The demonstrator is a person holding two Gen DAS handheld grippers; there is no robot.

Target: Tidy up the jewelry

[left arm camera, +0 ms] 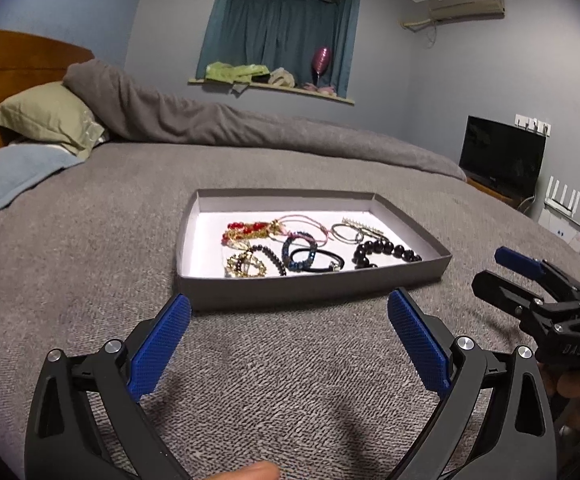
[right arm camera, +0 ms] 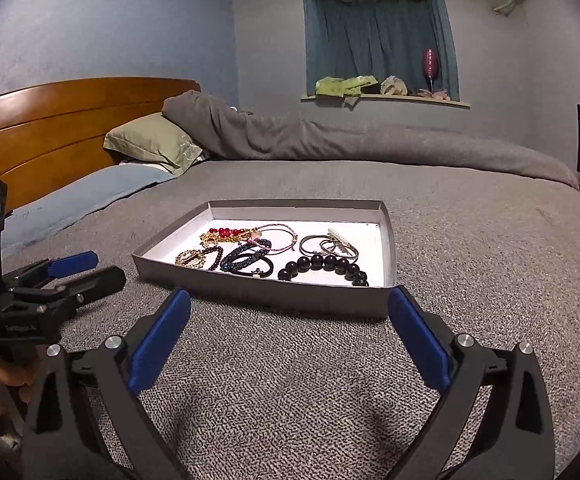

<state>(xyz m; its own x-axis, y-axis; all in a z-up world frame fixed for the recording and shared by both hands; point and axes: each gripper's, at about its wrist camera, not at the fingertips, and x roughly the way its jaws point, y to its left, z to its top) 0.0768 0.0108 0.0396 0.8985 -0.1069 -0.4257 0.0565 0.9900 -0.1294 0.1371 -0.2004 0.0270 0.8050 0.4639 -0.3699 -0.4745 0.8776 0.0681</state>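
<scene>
A shallow grey box (left arm camera: 306, 287) (right arm camera: 257, 289) with a white floor lies on the grey bed cover. Several pieces of jewelry lie in it: a red bead bracelet (left arm camera: 245, 227) (right arm camera: 223, 233), a black bead bracelet (left arm camera: 386, 251) (right arm camera: 324, 265), a black hair tie (left arm camera: 317, 261) (right arm camera: 254, 265), silver bangles (left arm camera: 348, 233) (right arm camera: 324, 245), a pink cord bracelet (left arm camera: 304, 226) (right arm camera: 279, 236) and a gold piece (left arm camera: 245, 265) (right arm camera: 189, 259). My left gripper (left arm camera: 289, 338) is open and empty, just in front of the box. My right gripper (right arm camera: 289, 336) is open and empty, also in front of the box. Each gripper shows at the edge of the other's view.
The bed carries a rolled grey duvet (left arm camera: 217, 120), a green pillow (left arm camera: 49, 114) and a blue pillow (left arm camera: 9, 176) by a wooden headboard (right arm camera: 49, 120). A windowsill (left arm camera: 273, 86) with clutter is behind. A black monitor (left arm camera: 502, 156) stands at the right.
</scene>
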